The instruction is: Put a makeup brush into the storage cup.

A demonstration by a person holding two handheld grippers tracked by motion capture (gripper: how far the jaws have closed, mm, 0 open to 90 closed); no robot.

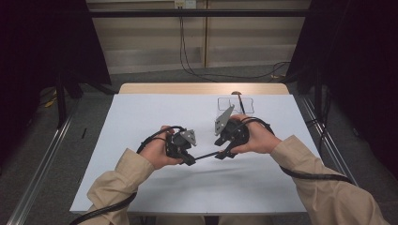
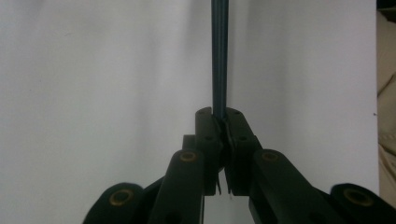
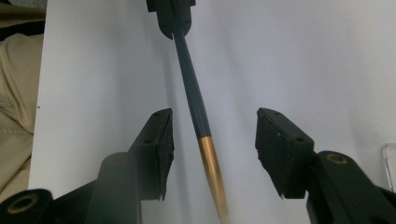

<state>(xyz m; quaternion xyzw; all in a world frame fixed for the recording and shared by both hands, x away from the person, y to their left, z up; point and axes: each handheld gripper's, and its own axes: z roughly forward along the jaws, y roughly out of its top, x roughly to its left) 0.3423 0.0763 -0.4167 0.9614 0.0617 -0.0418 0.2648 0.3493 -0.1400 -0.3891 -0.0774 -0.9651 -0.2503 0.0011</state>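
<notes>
A slim dark pen (image 1: 206,155) with a gold tip (image 3: 212,168) lies level between my two grippers, just above the white table (image 1: 141,117). My left gripper (image 1: 190,161) is shut on the pen's dark end; in the left gripper view its jaws (image 2: 223,116) pinch the shaft (image 2: 219,56), which runs straight away from them. My right gripper (image 1: 220,153) stands open around the gold-tipped end. In the right gripper view the pen (image 3: 194,93) passes between the two pads (image 3: 215,126) with a gap on each side, and the left gripper (image 3: 170,18) holds its far end.
A clear container (image 1: 234,105) stands at the back right of the table with a dark stick (image 1: 241,101) leaning in it; its edge (image 3: 390,158) shows in the right gripper view. Sleeved forearms and black cables come in from the bottom. Dark frames flank the table.
</notes>
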